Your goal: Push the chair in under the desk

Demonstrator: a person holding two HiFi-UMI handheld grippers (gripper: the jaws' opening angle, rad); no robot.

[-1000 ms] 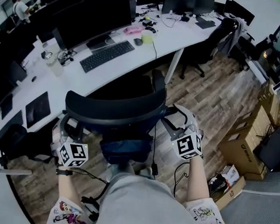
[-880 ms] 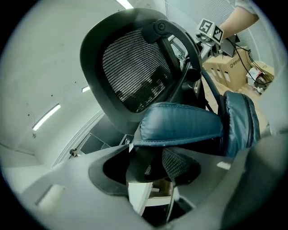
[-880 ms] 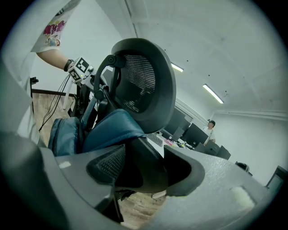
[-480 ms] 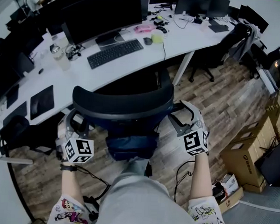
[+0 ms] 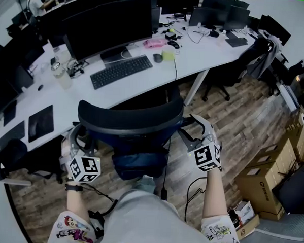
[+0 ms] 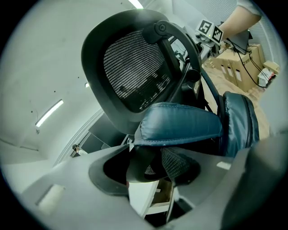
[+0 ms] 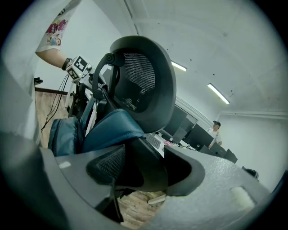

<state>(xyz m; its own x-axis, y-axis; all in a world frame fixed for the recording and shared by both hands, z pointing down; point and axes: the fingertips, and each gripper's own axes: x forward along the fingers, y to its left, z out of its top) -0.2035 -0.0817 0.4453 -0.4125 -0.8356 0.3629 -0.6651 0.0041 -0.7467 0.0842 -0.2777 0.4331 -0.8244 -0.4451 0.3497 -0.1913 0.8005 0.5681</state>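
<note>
A black mesh-backed office chair (image 5: pixel 129 120) with a blue seat (image 5: pixel 140 161) stands facing the white desk (image 5: pixel 189 49), its front just under the desk's edge. My left gripper (image 5: pixel 79 140) is shut on the chair's left armrest (image 6: pixel 157 164), which fills the gap between its jaws. On the other side my right gripper (image 5: pixel 193 128) is shut on the right armrest (image 7: pixel 130 168). The backrest (image 6: pixel 135 72) rises above the jaws in the left gripper view. In the right gripper view the backrest (image 7: pixel 144 85) shows from the other side. The chair's base is hidden.
On the desk are a keyboard (image 5: pixel 121 71), a monitor (image 5: pixel 109 25) and a mouse (image 5: pixel 157 58). A white desk leg (image 5: pixel 194 87) stands right of the chair. Another chair (image 5: pixel 242 52) is at the far right. Cardboard boxes (image 5: pixel 263 185) and cables (image 5: pixel 191 189) lie on the wooden floor.
The chair, with both grippers on its armrests, has edged a little closer to the desk. Both grips look unchanged.
</note>
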